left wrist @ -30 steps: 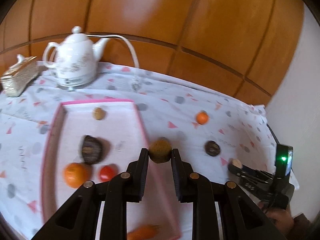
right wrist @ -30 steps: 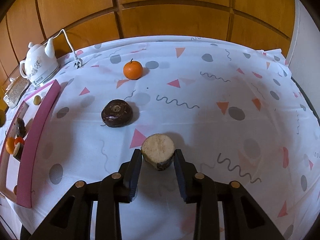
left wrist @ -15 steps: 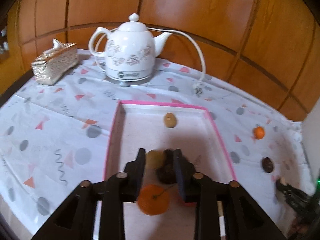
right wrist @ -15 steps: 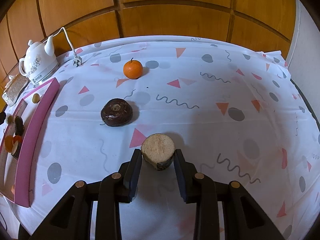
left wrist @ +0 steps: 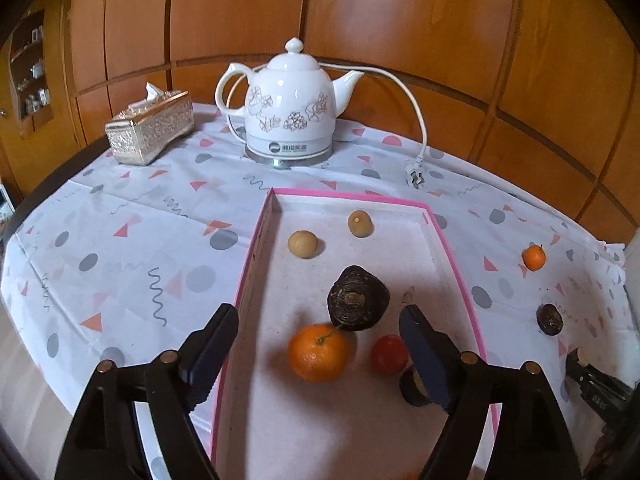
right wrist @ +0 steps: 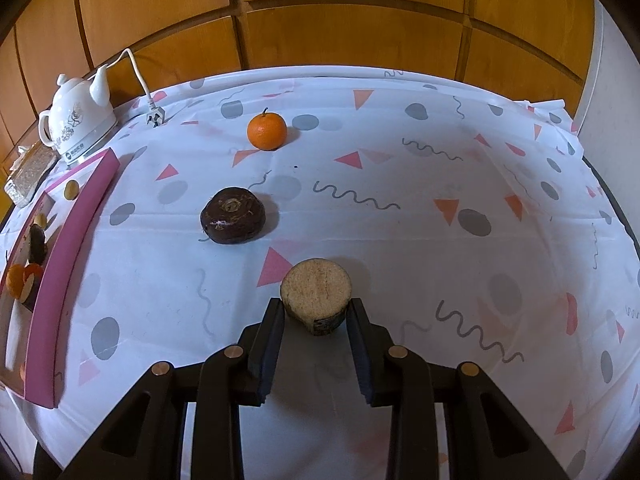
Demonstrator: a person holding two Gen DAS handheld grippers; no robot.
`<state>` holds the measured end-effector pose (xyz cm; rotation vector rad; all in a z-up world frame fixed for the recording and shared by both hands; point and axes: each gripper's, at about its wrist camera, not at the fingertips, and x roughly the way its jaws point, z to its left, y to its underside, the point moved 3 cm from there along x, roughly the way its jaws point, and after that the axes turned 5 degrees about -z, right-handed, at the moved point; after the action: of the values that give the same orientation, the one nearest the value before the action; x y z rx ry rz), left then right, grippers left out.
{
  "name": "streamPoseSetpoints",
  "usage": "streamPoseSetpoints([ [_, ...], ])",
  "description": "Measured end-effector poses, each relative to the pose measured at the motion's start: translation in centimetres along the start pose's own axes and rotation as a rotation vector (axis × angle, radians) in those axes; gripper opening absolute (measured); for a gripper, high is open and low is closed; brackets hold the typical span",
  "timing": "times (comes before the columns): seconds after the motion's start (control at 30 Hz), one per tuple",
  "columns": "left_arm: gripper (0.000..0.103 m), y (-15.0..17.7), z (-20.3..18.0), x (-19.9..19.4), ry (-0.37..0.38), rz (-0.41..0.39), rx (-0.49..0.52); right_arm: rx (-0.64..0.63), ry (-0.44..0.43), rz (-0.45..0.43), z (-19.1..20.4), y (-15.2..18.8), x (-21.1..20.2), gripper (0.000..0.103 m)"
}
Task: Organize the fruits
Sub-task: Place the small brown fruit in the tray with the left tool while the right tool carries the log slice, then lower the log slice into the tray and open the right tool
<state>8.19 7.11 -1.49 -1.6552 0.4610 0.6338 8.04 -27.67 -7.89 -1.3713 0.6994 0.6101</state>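
Note:
My left gripper (left wrist: pixel 318 336) is open and empty over the pink-rimmed tray (left wrist: pixel 256 248). In the tray lie two small tan fruits (left wrist: pixel 303 244) (left wrist: pixel 359 223), a dark fruit (left wrist: pixel 357 298), an orange (left wrist: pixel 319 352), a red fruit (left wrist: pixel 389 354) and a cut piece (left wrist: pixel 412 388). My right gripper (right wrist: pixel 316 314) is shut on a cut tan fruit piece (right wrist: pixel 316 296) low over the tablecloth. Ahead of it lie a dark fruit (right wrist: pixel 233 215) and an orange (right wrist: pixel 267 131).
A white kettle (left wrist: pixel 294 112) with its cord and plug (left wrist: pixel 414 168) stands behind the tray. A tissue box (left wrist: pixel 150 128) sits at the back left. The tray's side (right wrist: pixel 76 232) shows at the left of the right wrist view. Wood panelling backs the table.
My left gripper carried the small tan fruit over the tray, opened and let it go; it now lies at the tray's far end. My right gripper has stayed still on its piece.

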Motion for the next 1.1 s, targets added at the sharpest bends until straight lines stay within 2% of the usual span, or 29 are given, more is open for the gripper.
streamPoseSetpoints([
  [0.1,0.089,0.2,-0.5,-0.5,0.001,-0.006,0.02,0.0,-0.019,-0.003,0.3,0.0,-0.3,0.032],
  [0.43,0.089,0.9,-0.9,-1.1,0.015,0.008,0.033,-0.039,-0.083,-0.021,2.7,-0.2,-1.5,0.031],
  [0.63,0.089,1.2,-0.2,-1.2,0.021,0.018,0.015,-0.103,-0.154,-0.048,5.9,-1.1,-2.7,0.03],
  [0.67,0.089,1.2,0.0,-1.2,0.021,0.021,0.012,-0.113,-0.163,-0.052,6.4,-1.3,-2.8,0.013],
  [0.7,0.089,1.2,0.1,-1.3,0.023,0.022,0.009,-0.125,-0.163,-0.052,6.8,-1.4,-2.8,0.002],
  [0.87,0.093,1.5,0.7,-1.2,0.025,0.03,-0.008,-0.146,-0.167,-0.014,7.5,-1.1,-1.6,0.002],
  [0.93,0.093,1.6,0.8,-1.4,0.031,0.025,-0.014,-0.111,-0.171,-0.02,6.9,-1.1,-1.9,0.004],
  [0.97,0.094,1.6,0.7,-1.4,0.034,0.028,-0.017,-0.096,-0.174,-0.025,6.6,-1.2,-2.0,0.009],
  [1.0,0.095,1.6,0.7,-1.4,0.039,0.028,-0.02,-0.082,-0.174,-0.028,6.3,-1.1,-2.3,0.021],
  [1.07,0.099,1.7,0.6,-1.3,0.042,0.03,-0.024,-0.042,-0.18,-0.041,5.2,-1.1,-2.8,0.031],
  [1.1,0.099,1.7,0.6,-1.3,0.043,0.031,-0.023,-0.033,-0.179,-0.045,4.9,-1.1,-2.9,0.033],
])
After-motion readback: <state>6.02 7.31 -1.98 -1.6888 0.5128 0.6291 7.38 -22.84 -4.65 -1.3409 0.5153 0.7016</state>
